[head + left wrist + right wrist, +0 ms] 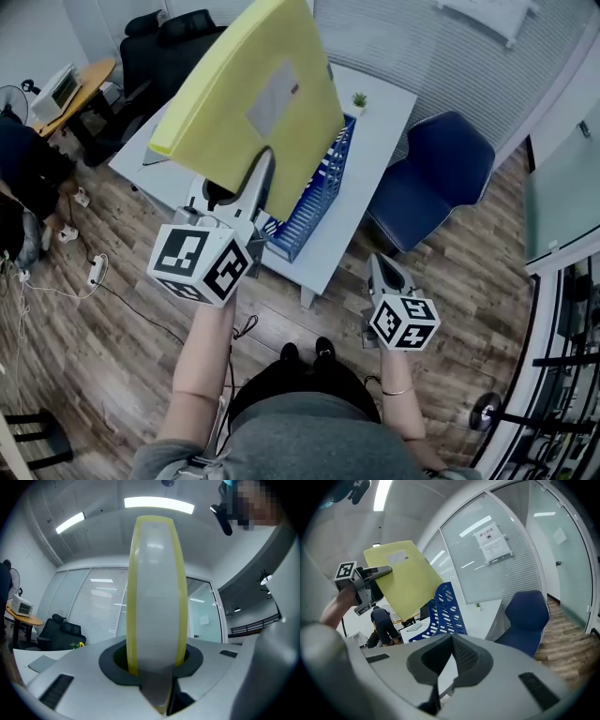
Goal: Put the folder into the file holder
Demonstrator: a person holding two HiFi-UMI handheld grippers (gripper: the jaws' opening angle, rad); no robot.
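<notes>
Left gripper (262,176): jaws clamped on the lower edge of the yellow folder (251,86), held tilted in the air over the blue file holder (317,199) on the white table (380,117). Right gripper (379,270): jaws together, empty, near right, off the table.

- folder (253,94): bright yellow, pale grey label patch
- file holder (317,192) under the folder: blue, slotted pattern
- chair (436,173) right of the folder: navy
- table (389,117): white
</notes>
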